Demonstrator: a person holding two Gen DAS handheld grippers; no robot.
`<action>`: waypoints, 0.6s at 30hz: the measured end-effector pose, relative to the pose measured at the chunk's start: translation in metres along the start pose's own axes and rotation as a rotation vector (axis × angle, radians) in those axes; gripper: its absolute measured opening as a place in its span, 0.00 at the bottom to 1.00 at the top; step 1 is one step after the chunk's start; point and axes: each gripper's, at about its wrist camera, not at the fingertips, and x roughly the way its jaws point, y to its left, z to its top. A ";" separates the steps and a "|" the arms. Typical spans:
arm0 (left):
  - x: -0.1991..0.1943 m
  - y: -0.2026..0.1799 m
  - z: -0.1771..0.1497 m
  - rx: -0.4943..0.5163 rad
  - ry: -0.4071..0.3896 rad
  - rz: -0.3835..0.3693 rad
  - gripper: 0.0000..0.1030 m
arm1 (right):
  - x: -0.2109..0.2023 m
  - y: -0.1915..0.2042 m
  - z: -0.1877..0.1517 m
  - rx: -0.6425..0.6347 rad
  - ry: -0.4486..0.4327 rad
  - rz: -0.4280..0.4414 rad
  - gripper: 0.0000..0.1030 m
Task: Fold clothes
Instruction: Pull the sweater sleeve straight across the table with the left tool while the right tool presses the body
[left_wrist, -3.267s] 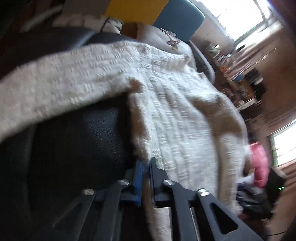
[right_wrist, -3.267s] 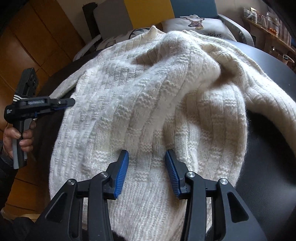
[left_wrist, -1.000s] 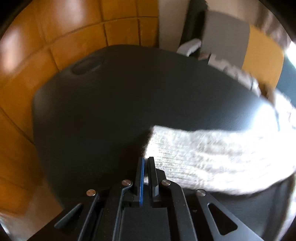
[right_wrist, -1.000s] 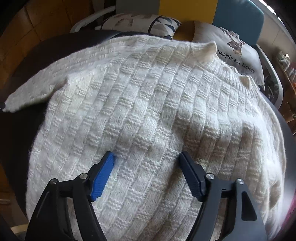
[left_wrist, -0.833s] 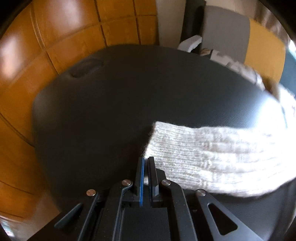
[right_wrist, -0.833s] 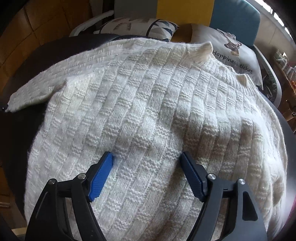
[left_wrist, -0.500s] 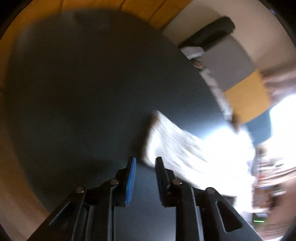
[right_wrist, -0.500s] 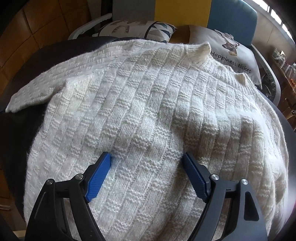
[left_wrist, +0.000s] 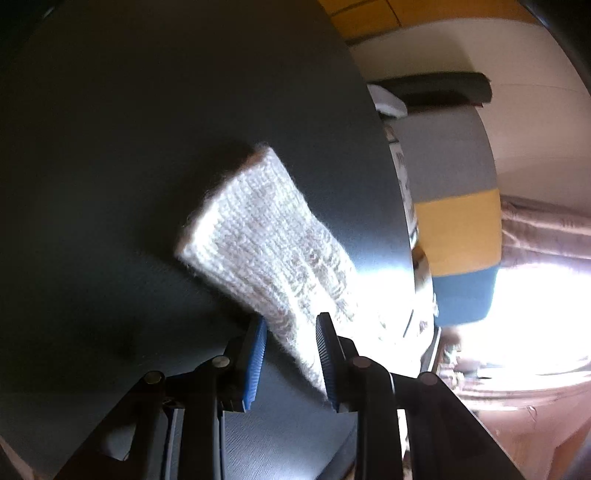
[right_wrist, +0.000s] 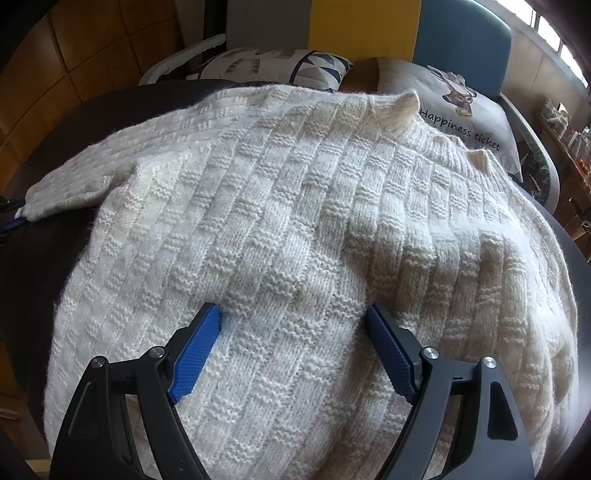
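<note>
Around my work: two cushions (right_wrist: 469, 110) at twelve o'clock behind the dark table (right_wrist: 74, 118), and a grey, yellow and blue chair back (left_wrist: 458, 236) off at three o'clock on the left view. The cream knit sweater (right_wrist: 295, 221) lies spread flat across the table, collar at one o'clock, one sleeve (left_wrist: 266, 236) stretched out to nine o'clock. My right gripper (right_wrist: 295, 350) angles steeply down over the sweater's body, jaws spread wide, nothing clamped, the knit simply lying beneath them. My left gripper (left_wrist: 290, 354) tilts down at the sleeve; its jaws have just been opening and stand partly apart, the sleeve lying between the pads, not pinched.
</note>
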 end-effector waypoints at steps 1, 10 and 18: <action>-0.001 -0.002 -0.003 0.013 -0.027 0.022 0.13 | 0.000 0.001 0.000 -0.002 0.000 -0.003 0.81; -0.004 -0.017 -0.011 0.150 -0.215 0.254 0.04 | -0.009 0.024 0.027 -0.062 -0.007 -0.049 0.81; -0.018 -0.019 -0.014 0.084 -0.177 0.302 0.08 | 0.021 0.012 0.038 0.032 -0.005 -0.019 0.86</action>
